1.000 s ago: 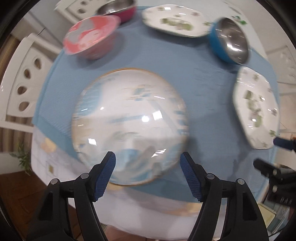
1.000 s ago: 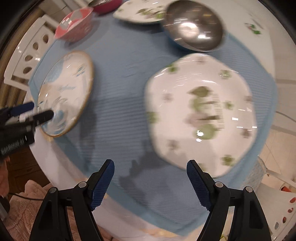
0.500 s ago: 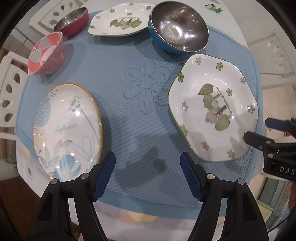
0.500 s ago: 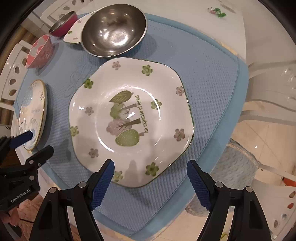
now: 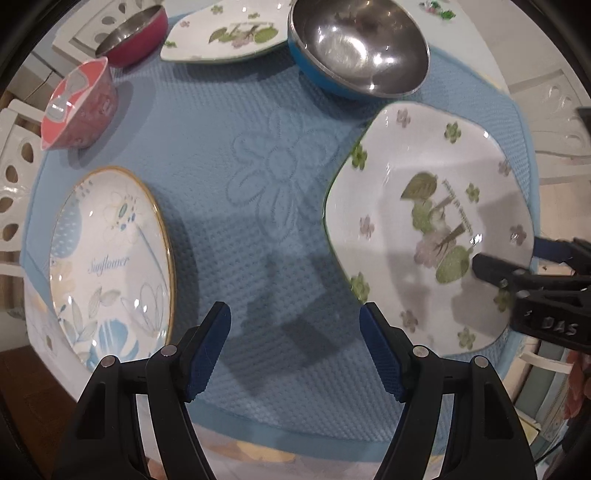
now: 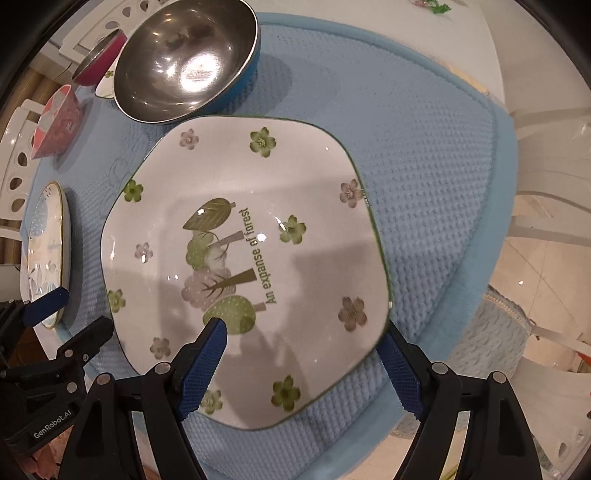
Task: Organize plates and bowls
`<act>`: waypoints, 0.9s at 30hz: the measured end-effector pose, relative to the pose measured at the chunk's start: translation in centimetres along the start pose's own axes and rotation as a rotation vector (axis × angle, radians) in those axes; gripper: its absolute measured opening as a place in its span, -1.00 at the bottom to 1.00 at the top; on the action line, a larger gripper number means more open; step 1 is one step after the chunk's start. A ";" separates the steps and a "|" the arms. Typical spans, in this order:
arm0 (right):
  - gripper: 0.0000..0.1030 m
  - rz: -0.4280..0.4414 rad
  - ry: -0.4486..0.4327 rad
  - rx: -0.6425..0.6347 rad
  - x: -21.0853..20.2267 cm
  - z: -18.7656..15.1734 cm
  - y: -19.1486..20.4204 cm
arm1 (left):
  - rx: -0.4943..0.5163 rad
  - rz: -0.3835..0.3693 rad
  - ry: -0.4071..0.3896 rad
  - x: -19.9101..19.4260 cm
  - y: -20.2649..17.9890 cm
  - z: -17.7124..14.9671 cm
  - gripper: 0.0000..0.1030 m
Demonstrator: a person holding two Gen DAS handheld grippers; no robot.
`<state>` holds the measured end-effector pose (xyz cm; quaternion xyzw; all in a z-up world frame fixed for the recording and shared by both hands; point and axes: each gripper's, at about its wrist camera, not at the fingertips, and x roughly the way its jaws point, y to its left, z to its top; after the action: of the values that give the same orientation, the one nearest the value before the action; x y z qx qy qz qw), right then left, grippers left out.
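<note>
Straddling forest plate (image 6: 258, 221): wide-open right claw (image 6: 301, 350)

On the mat (image 5: 280, 110) I see the round plate (image 5: 110, 258) left, forest plate (image 6: 251, 258) right, steel bowl (image 6: 184, 59) behind it.

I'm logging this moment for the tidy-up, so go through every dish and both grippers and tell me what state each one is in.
Forest plate: flat on the mat, near edge between the right gripper's open fingers.
Sunflower plate: flat, untouched.
Far plate: flat, untouched.
Blue steel bowl: upright, empty.
Pink bowl: upright.
Red steel bowl: upright.
Left gripper: open, empty.
Right gripper: open, astride the forest plate.
</note>
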<state>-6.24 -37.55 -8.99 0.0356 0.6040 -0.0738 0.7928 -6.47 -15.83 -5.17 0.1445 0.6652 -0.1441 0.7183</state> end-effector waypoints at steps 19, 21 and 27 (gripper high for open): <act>1.00 0.052 -0.050 0.050 2.6 1.7 -1.4 | 0.070 -0.053 0.045 5.0 -5.0 3.7 0.46; 1.00 0.022 -0.056 0.016 2.8 2.0 -0.8 | 0.038 -0.070 0.055 5.5 -4.7 4.1 0.65; 1.00 0.026 -0.137 0.025 2.6 1.5 -0.4 | 0.028 -0.112 0.020 6.8 -4.6 5.0 0.94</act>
<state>-4.24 -38.33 -11.04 0.0484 0.5470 -0.0732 0.8325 -3.21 -22.14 -11.60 0.1182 0.6773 -0.1920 0.7004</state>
